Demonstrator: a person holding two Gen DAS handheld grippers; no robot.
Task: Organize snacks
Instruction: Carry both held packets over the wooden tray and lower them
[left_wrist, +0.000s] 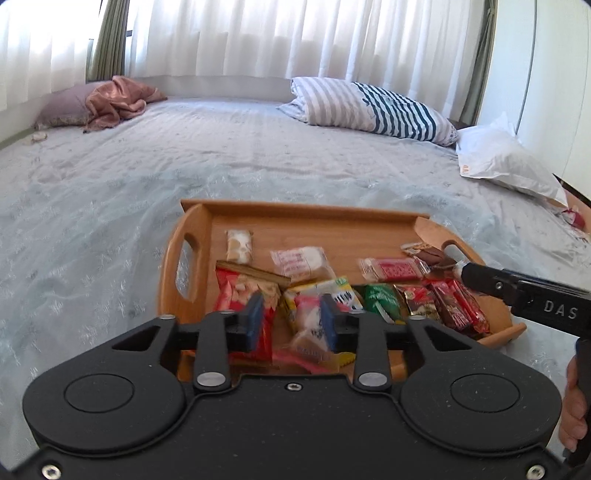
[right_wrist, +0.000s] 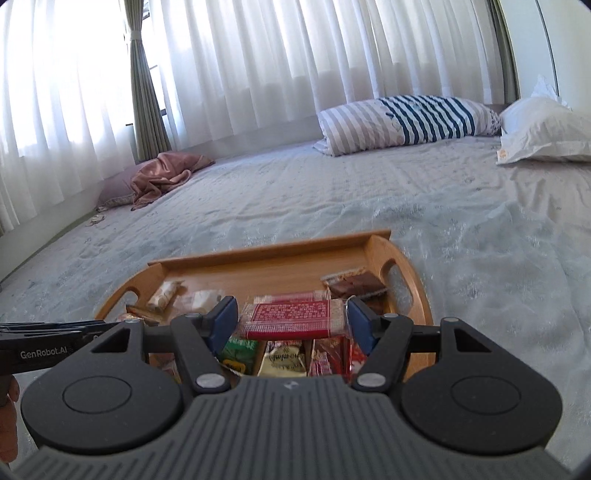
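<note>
Red-printed snack packet (right_wrist: 291, 319) sits clamped between the right gripper (right_wrist: 291, 325) pads.

Daylight pours at you through the white curtains (left_wrist: 258, 40), blown out to pure glare at the upper left in both views. The bed (left_wrist: 221, 155) sits evenly lit, soft and bright, with only faint shadows in its wrinkles. Below the curtains the wooden tray (left_wrist: 314, 218) throws a thin shadow on the sheet. Snack wrappers (right_wrist: 291, 314) nearest your lenses are smeared and soft. The fisheye bends the curtains and bed inward at the edges, and the frame corners go dark.
</note>
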